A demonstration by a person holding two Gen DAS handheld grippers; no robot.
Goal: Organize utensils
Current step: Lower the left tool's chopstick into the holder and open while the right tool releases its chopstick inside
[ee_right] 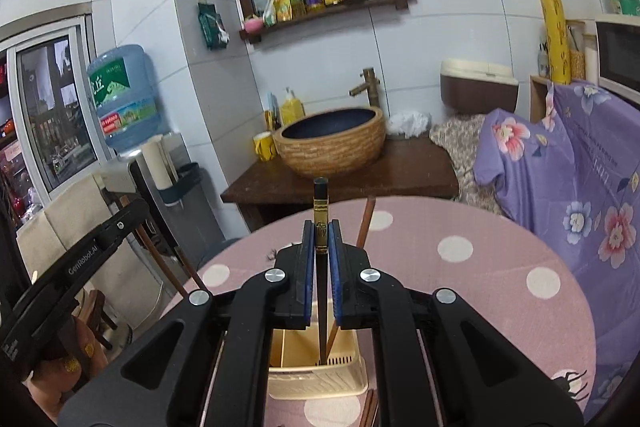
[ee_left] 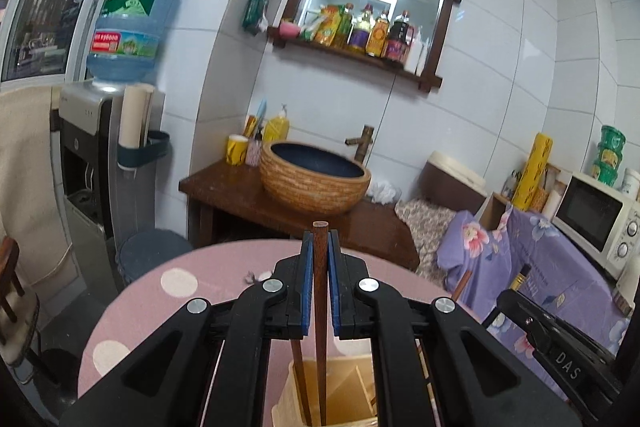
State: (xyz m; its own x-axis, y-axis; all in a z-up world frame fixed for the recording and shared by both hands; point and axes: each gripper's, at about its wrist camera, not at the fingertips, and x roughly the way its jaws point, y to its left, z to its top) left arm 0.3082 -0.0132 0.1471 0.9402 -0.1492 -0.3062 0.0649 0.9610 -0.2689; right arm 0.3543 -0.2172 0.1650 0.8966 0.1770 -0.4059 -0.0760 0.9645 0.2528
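My left gripper (ee_left: 320, 241) is shut on a brown wooden chopstick (ee_left: 320, 307) that stands upright, its lower end inside the cream utensil holder (ee_left: 348, 399) below. A second brown chopstick (ee_left: 300, 383) leans in the same holder. My right gripper (ee_right: 321, 231) is shut on a black chopstick with a gold band (ee_right: 320, 223), whose tip reaches down into the cream utensil holder (ee_right: 316, 383). Another brown chopstick (ee_right: 366, 223) leans out of the holder behind the right jaws. The right tool (ee_left: 552, 343) shows at the lower right of the left wrist view, the left tool (ee_right: 76, 267) at the left of the right wrist view.
The holder stands on a round pink table with white dots (ee_right: 460, 267). Beyond it is a wooden counter (ee_left: 232, 187) with a woven basin (ee_left: 316, 175) and a tap. A water dispenser (ee_left: 104, 147) stands left, a purple flowered cloth (ee_right: 568, 187) and microwave (ee_left: 596, 219) right. More chopsticks (ee_right: 370, 409) lie near the holder.
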